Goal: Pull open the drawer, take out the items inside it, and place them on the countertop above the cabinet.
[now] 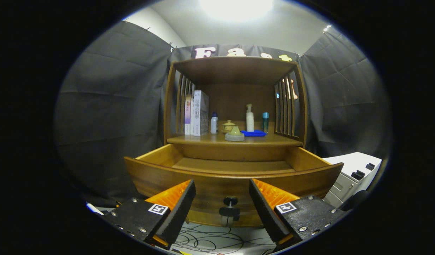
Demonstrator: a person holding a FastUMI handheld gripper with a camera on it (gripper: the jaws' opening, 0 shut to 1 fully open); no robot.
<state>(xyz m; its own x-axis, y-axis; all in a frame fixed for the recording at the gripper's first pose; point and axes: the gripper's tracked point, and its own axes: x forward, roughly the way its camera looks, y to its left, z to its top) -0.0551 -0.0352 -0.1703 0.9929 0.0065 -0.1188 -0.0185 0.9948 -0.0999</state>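
A wooden cabinet's drawer [235,179] stands pulled out toward me, and the part of its floor that I can see is bare wood. Its dark knob [230,202] sits on the drawer front, just ahead of and between my fingers. My gripper [221,193] is open, holding nothing, a little short of the drawer front. On the countertop [274,140] above the drawer stand books [197,113], a small white bottle [214,123], a lidded yellow pot [228,126], a greenish lid-shaped piece [235,134], a pump bottle [250,118], a teal bottle [265,122] and a blue cloth [253,133].
Slatted wooden side walls and a top board enclose the countertop shelf. A white unit with dark handles [355,171] stands to the right of the drawer. Cables [210,241] lie on the floor below the drawer front. Black cloth walls surround the cabinet.
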